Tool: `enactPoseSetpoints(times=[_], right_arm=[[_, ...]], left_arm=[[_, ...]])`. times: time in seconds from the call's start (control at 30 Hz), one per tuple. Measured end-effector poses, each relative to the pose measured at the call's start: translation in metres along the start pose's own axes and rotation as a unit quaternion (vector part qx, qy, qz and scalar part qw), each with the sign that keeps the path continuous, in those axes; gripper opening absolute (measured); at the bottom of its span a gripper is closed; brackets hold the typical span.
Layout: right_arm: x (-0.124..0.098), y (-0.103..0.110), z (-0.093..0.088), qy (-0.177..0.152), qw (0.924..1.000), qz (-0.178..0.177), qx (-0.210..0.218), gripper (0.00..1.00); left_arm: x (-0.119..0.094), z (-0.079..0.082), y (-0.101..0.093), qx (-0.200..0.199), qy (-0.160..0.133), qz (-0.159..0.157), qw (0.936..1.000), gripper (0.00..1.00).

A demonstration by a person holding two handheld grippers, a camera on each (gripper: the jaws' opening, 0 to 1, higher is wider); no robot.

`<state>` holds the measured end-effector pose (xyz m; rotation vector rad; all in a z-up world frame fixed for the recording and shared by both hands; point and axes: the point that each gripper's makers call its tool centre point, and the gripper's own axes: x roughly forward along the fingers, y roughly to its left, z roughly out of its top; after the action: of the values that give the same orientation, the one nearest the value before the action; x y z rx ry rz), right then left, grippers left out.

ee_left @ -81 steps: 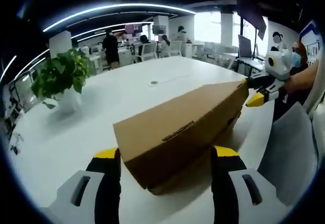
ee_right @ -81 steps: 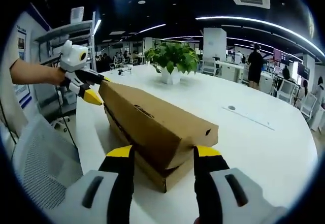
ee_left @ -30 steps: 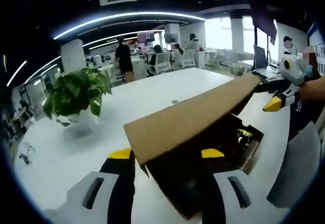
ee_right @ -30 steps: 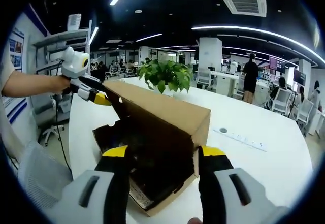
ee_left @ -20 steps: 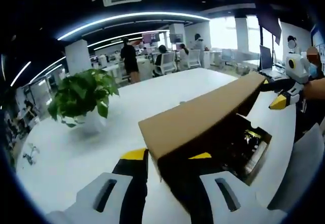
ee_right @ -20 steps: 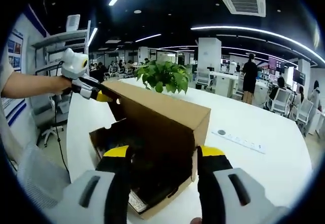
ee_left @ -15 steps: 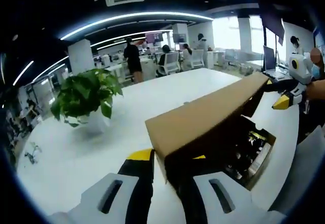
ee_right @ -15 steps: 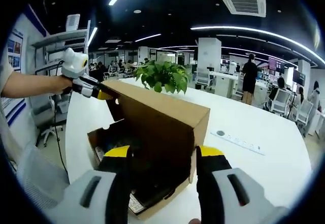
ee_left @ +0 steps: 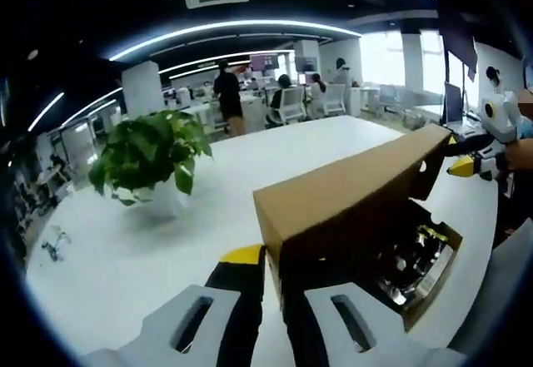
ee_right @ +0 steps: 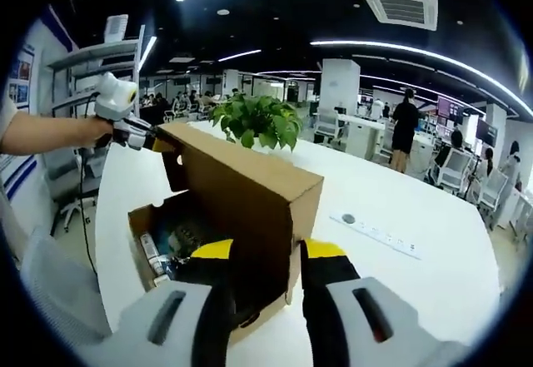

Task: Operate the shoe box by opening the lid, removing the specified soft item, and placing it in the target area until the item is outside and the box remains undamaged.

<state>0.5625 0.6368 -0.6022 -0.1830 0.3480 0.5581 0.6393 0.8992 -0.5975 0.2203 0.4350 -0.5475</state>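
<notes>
A brown cardboard shoe box stands on the white table with its lid point(ee_left: 350, 196) swung up on its far long side. The open base point(ee_left: 440, 269) holds dark, jumbled contents point(ee_left: 406, 255) that I cannot make out. My left gripper point(ee_left: 268, 271) is shut on the near end of the lid. In the right gripper view the lid point(ee_right: 241, 180) runs away from me. My right gripper point(ee_right: 268, 255) is shut on its near end flap. The left gripper point(ee_right: 125, 126) holds the far corner there, and the right gripper point(ee_left: 475, 163) holds the far corner in the left gripper view.
A potted green plant point(ee_left: 150, 155) point(ee_right: 254, 121) stands on the table point(ee_left: 108, 259) behind the box. A round socket point(ee_right: 348, 218) is set in the tabletop. A grey mesh chair point(ee_right: 46, 288) stands at the table's edge. People and desks fill the office beyond.
The lid has swung from nearly flat to steeply raised, baring the box's inside. Both grippers' jaws have narrowed onto the lid's ends, and both have risen with it.
</notes>
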Motion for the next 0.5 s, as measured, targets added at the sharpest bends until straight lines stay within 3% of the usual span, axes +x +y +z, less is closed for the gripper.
enactPoseSetpoints(times=[0.5], right_arm=[[0.01, -0.018, -0.056, 0.044, 0.9987, -0.026, 0.008, 0.2]], left_arm=[[0.012, 0.006, 0.006, 0.001, 0.002, 0.005, 1.0, 0.02]])
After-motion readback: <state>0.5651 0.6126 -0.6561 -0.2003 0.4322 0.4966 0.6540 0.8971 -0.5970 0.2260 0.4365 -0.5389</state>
